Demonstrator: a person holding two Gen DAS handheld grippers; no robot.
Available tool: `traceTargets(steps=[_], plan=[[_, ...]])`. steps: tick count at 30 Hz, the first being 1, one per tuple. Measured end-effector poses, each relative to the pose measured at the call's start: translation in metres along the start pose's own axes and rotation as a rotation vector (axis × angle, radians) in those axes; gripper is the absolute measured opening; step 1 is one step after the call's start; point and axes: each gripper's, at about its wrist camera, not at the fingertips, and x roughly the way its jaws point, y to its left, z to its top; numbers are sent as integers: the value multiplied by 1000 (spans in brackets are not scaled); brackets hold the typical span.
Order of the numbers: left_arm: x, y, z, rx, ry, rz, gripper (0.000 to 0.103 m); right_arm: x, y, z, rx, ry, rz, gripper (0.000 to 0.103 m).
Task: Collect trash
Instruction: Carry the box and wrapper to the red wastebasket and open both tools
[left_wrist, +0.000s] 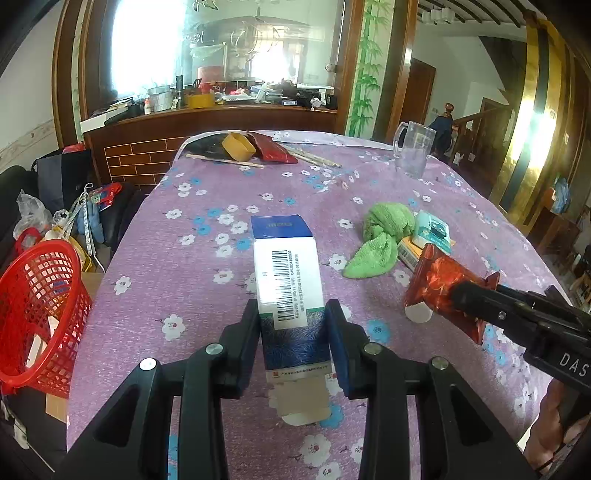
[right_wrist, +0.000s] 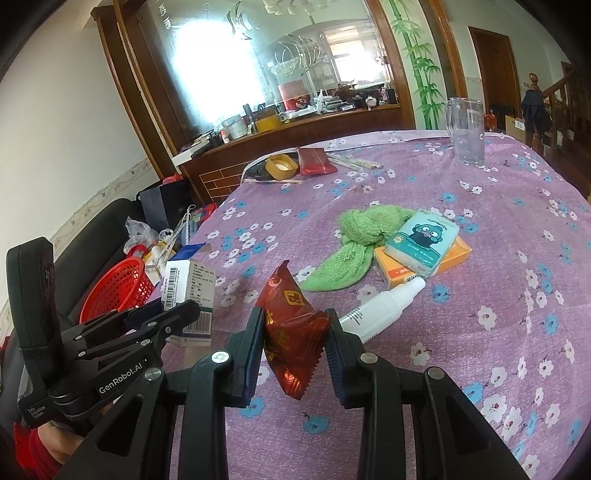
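Observation:
My left gripper (left_wrist: 293, 317) is shut on a white and blue carton with a barcode (left_wrist: 286, 273), held over the purple flowered tablecloth (left_wrist: 207, 206). The carton also shows in the right wrist view (right_wrist: 188, 284). My right gripper (right_wrist: 295, 326) is shut on a red snack wrapper (right_wrist: 291, 325); it shows in the left wrist view (left_wrist: 439, 280) at the right. A red mesh basket (left_wrist: 40, 314) stands off the table's left edge, also in the right wrist view (right_wrist: 118, 291).
On the table lie a green cloth (right_wrist: 354, 243), a tissue pack (right_wrist: 423, 240) on an orange box (right_wrist: 454, 258), a white spray bottle (right_wrist: 380, 310), a clear glass mug (right_wrist: 467, 131), and a yellow tape roll (right_wrist: 281, 166) with a red packet (right_wrist: 314, 160) at the far end.

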Motion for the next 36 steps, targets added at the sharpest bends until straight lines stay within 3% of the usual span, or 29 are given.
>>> traceTargets(steps=[20,27,36], plan=[[-30,36,3,-74,-59,18,34,19,34,8,-44,48,55,35],[-65,91,12,-169,-129,70,34,40,75,26,-90,105,145,35],[-98,190,2,-336,-182,211,34,75,157,41,-178,181,269,35]])
